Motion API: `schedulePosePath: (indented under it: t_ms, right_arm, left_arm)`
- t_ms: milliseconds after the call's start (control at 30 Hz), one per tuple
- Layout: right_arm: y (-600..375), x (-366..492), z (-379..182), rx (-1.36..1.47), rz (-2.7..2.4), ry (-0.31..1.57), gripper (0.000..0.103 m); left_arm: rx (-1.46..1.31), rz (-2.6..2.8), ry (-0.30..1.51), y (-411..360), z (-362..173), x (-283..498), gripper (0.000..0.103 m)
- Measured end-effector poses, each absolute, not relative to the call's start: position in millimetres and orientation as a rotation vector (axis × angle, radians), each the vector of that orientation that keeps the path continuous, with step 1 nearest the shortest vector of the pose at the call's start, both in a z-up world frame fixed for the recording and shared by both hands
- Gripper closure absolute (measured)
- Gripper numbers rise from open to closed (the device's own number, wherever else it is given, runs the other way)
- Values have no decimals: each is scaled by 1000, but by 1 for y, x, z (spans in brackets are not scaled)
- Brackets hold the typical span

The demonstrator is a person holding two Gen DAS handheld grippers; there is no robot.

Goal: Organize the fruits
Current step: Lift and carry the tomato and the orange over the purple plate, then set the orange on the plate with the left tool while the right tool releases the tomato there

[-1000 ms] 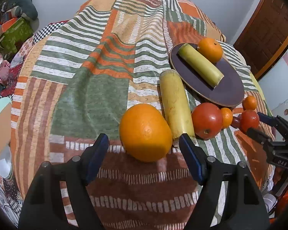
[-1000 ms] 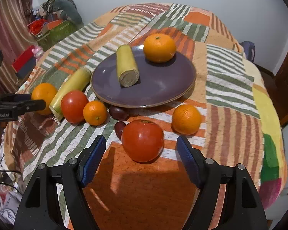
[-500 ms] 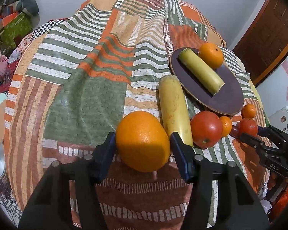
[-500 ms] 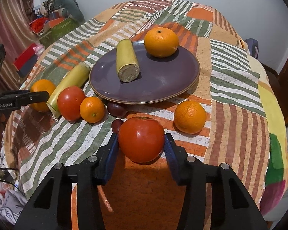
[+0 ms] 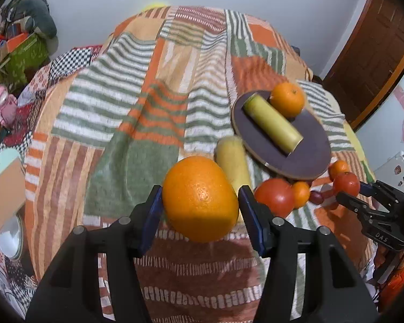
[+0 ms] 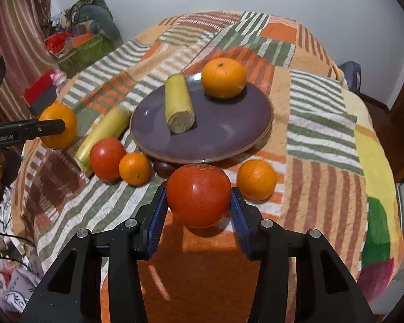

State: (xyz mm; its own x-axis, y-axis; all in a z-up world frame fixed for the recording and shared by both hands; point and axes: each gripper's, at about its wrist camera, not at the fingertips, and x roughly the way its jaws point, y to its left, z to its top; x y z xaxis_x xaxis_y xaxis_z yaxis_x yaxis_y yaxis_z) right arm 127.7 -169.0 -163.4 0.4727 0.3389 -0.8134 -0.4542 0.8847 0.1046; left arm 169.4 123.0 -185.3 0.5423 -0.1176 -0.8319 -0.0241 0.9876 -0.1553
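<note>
My left gripper is shut on a large orange and holds it just above the cloth. My right gripper is shut on a red tomato, lifted slightly. A purple plate holds a yellow-green cut stalk and an orange. Beside the plate lie a second stalk, another tomato, a small orange, another orange and a dark plum. The left gripper with its orange shows in the right wrist view.
A striped patchwork cloth covers the round table. A green box with clutter and a red and grey box stand beyond the left edge. A wooden door is at the right.
Both grippers closed from open onto their fruit: left on the large orange, right on the tomato. Both fruits have since risen a little off the cloth.
</note>
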Motion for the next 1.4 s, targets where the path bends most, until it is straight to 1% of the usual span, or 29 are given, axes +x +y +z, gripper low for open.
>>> schedulePosePath:
  t_ms: [267,500,933,1133,1400]
  right_arm:
    - [-176,140,-144,-120,470,899,60]
    - [-183,157,-130,-116,462,844,60]
    - [-176,194,-132,-107,479,815,60]
    - [-168,213,-145,-93,479,833,60]
    - [-164,229,-162,-60,469,879,60]
  left_arm:
    - [-138,-110,942,101,-161,183,47]
    - [-116,-149,938,78,-158,205,47]
    - [-85,-184,997,52,-182,253,47]
    - [-75,-190,1039,47,-199,272,47]
    - [-39,-203,1046,40,-209,284,47]
